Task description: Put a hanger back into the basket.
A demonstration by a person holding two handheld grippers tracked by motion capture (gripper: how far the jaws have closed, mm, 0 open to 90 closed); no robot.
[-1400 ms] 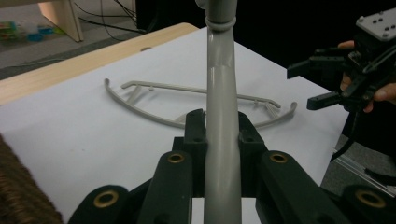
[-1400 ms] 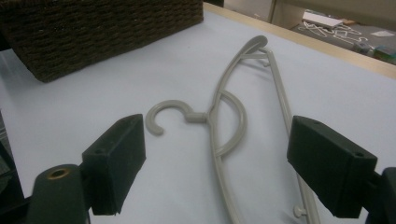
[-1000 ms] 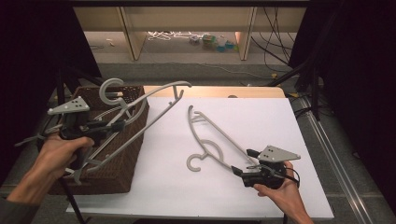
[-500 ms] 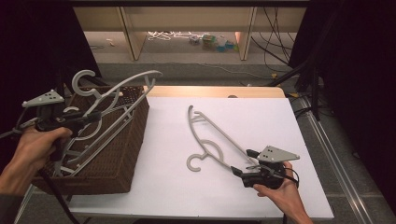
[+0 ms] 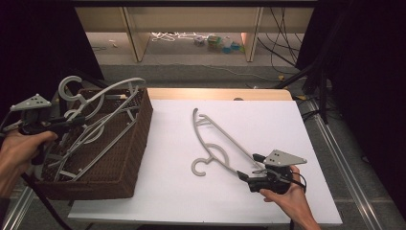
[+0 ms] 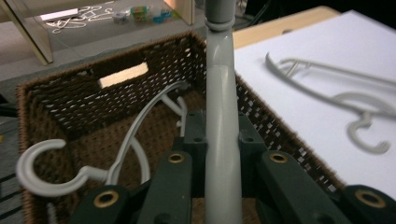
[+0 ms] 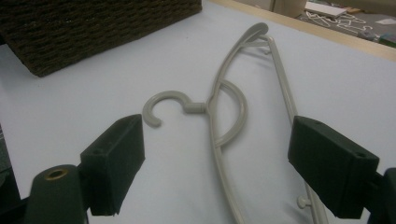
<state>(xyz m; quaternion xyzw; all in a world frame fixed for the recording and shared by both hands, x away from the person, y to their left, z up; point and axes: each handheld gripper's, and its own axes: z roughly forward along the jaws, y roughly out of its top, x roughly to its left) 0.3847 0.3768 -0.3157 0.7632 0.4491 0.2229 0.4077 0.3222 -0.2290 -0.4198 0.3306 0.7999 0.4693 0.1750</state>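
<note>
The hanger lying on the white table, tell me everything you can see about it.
The hanger is pale grey, plastic by the look of it, with an open round hook, a curved arch under the neck, two long shoulder arms and a straight bottom bar. It lies flat on the white table, its hook pointing toward the brown wicker basket but well apart from it. One end reaches the right gripper, whose open jaws straddle the arm and bar without pressing on them.

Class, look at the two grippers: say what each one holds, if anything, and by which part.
The left gripper is shut on a grey hanger, gripping one of its arms over the basket. The right gripper is open, holding nothing.
</note>
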